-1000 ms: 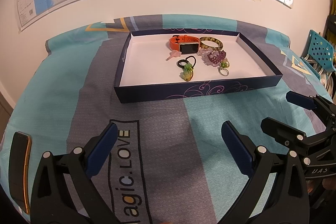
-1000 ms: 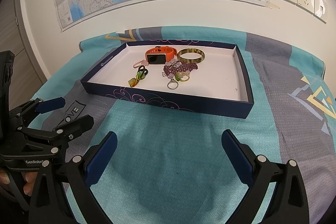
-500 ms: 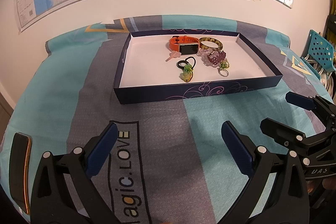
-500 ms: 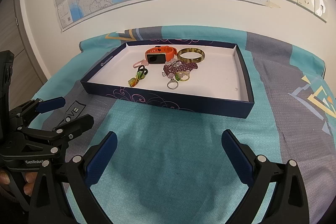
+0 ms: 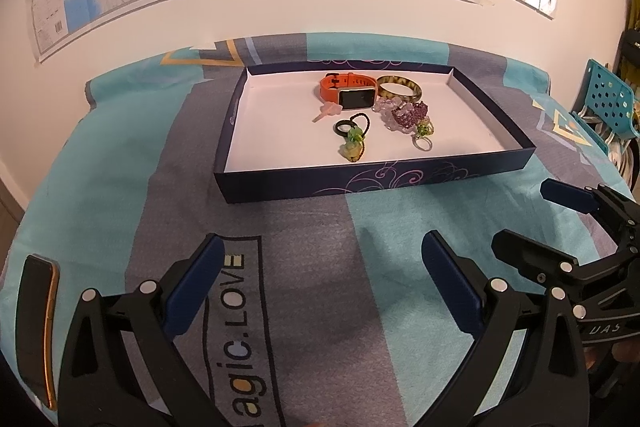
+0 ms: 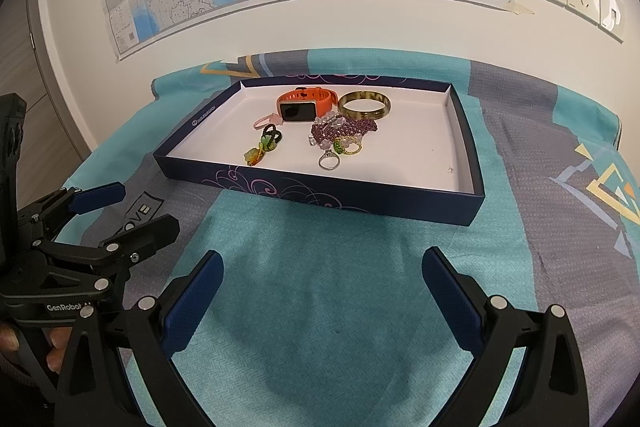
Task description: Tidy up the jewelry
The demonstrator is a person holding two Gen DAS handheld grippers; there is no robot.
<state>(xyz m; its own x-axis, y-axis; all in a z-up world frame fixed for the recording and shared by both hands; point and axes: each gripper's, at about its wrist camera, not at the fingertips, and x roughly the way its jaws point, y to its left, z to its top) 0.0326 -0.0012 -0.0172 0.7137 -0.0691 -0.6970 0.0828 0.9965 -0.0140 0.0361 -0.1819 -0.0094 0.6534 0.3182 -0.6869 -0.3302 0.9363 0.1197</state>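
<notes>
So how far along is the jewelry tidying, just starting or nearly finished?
Barely begun, it seems. The orange watch, bangle, bead bracelet and silver ring lie bunched in the dark blue box. The left gripper and right gripper are open and empty, short of it. The sorting looks left.

The tablecloth (image 5: 280,235) reads "agic.LOVE" beside the left gripper (image 5: 320,275); in the right wrist view that gripper's body shows "GenRobot", and the right gripper (image 5: 560,215) carries "UAS".

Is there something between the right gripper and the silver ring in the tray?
Only the tray's near wall. The right gripper is open over bare cloth in front of it; the ring lies just behind that wall, apart from the beads.
</notes>
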